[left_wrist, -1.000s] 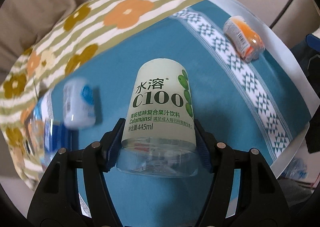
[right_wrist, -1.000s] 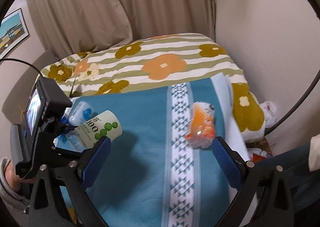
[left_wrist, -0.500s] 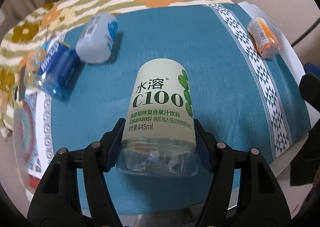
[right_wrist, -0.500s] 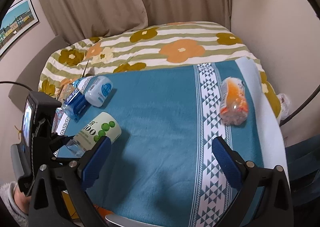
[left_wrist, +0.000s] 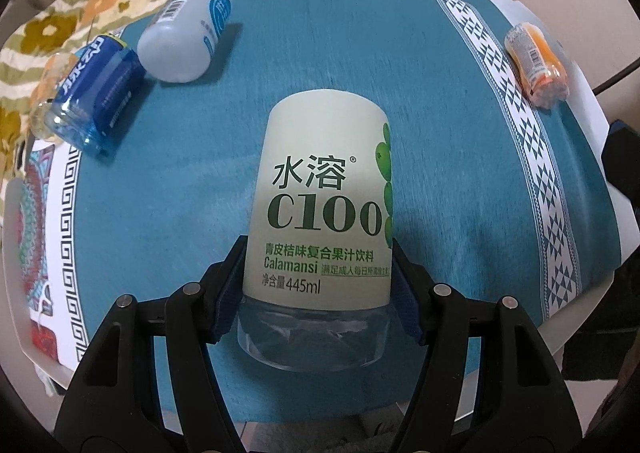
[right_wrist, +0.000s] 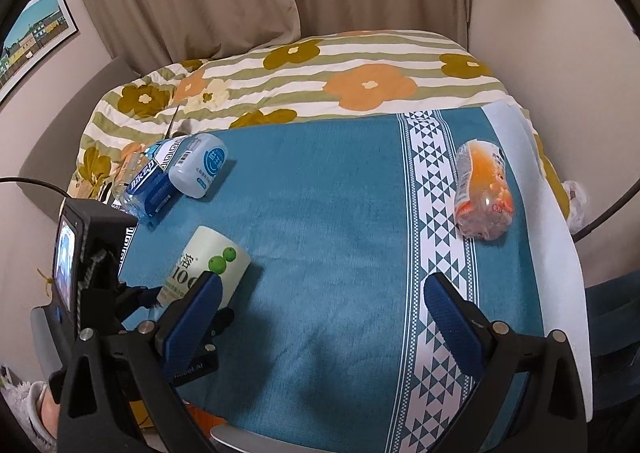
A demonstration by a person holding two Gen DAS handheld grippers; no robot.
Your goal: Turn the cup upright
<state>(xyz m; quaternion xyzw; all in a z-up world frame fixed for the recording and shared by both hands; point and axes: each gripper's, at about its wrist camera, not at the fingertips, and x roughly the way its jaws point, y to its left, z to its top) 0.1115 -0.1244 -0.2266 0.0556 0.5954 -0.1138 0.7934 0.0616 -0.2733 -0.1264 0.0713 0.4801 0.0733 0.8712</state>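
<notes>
The cup (left_wrist: 320, 213) is a cut-off clear bottle with a pale green "C100" label. My left gripper (left_wrist: 318, 285) is shut on its lower part, near the clear base, and holds it tilted over the blue cloth (left_wrist: 200, 181). In the right wrist view the cup (right_wrist: 208, 269) shows at the lower left, leaning, with the left gripper's body behind it. My right gripper (right_wrist: 320, 317) is open and empty above the front part of the cloth (right_wrist: 320, 213), to the right of the cup.
A white-and-blue bottle cup (left_wrist: 186, 35) and a dark blue one (left_wrist: 94, 93) lie on their sides at the far left. An orange bottle cup (left_wrist: 536, 65) lies on its side at the right, by the patterned white band. A flowered quilt (right_wrist: 320, 69) lies behind the cloth.
The left gripper has swung with the cup: the two blue bottle cups now show further up and left, sharper. The right gripper has pulled back and risen, so more of the cloth shows.
</notes>
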